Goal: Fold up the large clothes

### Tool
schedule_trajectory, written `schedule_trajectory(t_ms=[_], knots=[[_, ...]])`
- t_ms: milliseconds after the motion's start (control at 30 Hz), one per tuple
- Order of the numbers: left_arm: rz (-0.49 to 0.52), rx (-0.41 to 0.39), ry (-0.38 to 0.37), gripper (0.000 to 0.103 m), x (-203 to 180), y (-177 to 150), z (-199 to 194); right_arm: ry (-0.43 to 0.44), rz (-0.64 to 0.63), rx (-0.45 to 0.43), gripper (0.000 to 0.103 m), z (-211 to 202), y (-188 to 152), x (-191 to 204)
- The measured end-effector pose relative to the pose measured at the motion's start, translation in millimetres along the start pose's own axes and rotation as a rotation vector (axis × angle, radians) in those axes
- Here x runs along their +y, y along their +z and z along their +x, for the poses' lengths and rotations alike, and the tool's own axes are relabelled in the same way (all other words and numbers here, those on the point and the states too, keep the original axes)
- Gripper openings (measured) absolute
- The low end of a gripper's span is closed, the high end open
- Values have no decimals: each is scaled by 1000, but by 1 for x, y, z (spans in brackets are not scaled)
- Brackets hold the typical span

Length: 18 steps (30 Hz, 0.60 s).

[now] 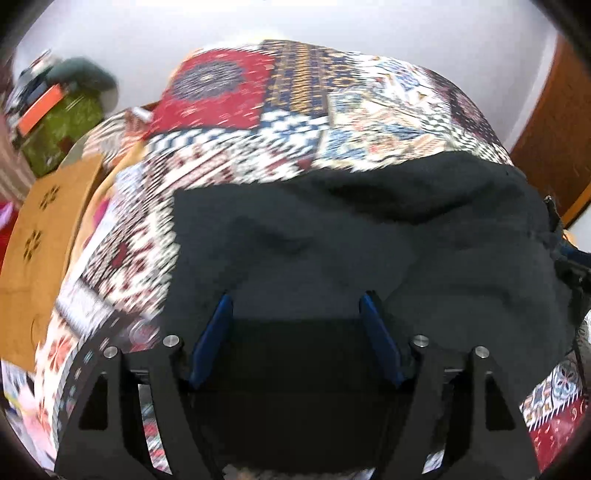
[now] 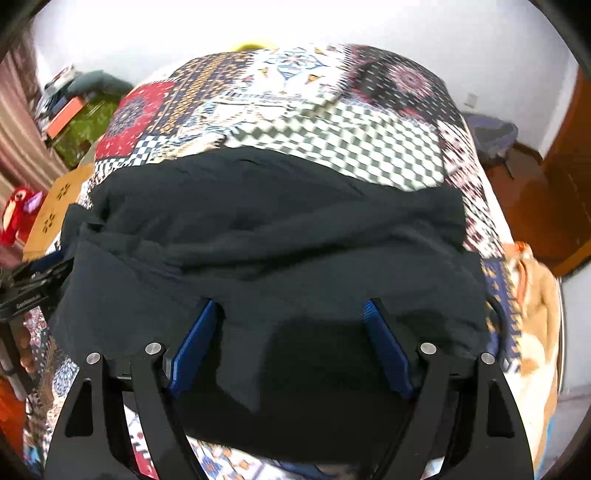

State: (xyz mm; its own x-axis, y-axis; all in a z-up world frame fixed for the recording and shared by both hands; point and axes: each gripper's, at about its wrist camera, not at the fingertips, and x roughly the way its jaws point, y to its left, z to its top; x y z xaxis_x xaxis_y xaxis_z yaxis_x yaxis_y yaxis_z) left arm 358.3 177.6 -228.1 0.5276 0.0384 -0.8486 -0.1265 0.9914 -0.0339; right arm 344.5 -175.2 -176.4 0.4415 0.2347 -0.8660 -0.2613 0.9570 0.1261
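So the black garment (image 1: 369,236) is lying rumpled on a bed with a busy patchwork bedspread (image 1: 258,110), bunched into thick folds across the near end of the bed. Left gripper (image 1: 297,308) is sitting right over the near edge of the cloth with its blue fingers (image 1: 218,325) spread wide, nothing pinched between them as far as I can see. Same deal with the right gripper (image 2: 290,314): its blue fingers (image 2: 384,343) are wide apart and the dark fabric just lies under and between them, loose. From the right wrist view you can spot the left gripper's black body poking in at the left edge, just beside the garment. Further out there's a wooden board (image 1: 40,236) left of the bed, a green bag (image 1: 62,129) beyond it, and a white wall (image 1: 332,26) behind.
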Motion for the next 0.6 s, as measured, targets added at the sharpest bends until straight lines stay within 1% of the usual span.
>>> schedule_trajectory(t_ms=[67, 100, 133, 233, 267, 300, 333, 367, 467, 600], knots=[[-15, -11, 30, 72, 12, -12, -11, 3, 27, 6, 79, -5, -4, -8], [-31, -16, 32, 72, 19, -17, -17, 4, 36, 9, 79, -8, -6, -10], [-51, -21, 29, 75, 26, -22, -22, 1, 41, 13, 79, -11, -8, -11], [-123, -28, 17, 78, 44, -32, -38, -42, 19, 5, 79, -21, -11, -4], [-158, -30, 24, 78, 52, -35, -45, -56, 11, 1, 79, -24, -12, -2], [-183, -28, 49, 78, 57, -38, -50, -65, 3, -4, 79, -28, -13, 2], [-201, -28, 60, 78, 61, -40, -55, -56, -3, -9, 79, -33, -14, 5], [-221, -32, 51, 78, 64, -43, -61, -36, -5, -15, 79, -39, -15, 8], [-282, -43, -10, 78, 71, -52, -74, -2, -6, -43, 79, -53, -15, 17], [-358, -39, -136, 79, 65, -66, -86, 20, -33, -86, 79, -68, -15, 38]])
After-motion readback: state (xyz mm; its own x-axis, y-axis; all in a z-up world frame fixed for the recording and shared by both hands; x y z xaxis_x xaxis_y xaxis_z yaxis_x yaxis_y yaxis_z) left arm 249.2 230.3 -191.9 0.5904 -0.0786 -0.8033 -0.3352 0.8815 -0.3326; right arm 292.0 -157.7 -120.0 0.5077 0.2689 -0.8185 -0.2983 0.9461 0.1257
